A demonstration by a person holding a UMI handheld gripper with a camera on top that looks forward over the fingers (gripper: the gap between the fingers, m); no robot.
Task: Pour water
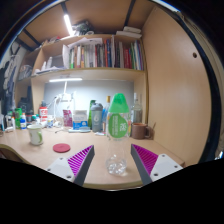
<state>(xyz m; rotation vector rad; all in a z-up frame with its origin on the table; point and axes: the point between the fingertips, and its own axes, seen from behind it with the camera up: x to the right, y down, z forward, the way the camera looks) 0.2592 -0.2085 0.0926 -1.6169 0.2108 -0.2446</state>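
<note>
Desk: smooth pale wood, slight sheen. Glass: clear, glossy. Green bottle: translucent plastic, probably. Hand-held gripper pads: matt magenta. Shelf: wood.

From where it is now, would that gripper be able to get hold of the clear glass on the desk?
Probably yes: the clear glass stands between the open fingers of the hand-held gripper, with nothing blocking it.

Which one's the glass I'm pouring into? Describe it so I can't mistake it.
Start at the wooden desk under the bookshelf. The glass stands near the desk's front edge, between the open gripper fingers and untouched by them, well in front of the green bottle. It is the only clear, colourless thing there, short and wide; the bottles and mug stand back by the wall.
</note>
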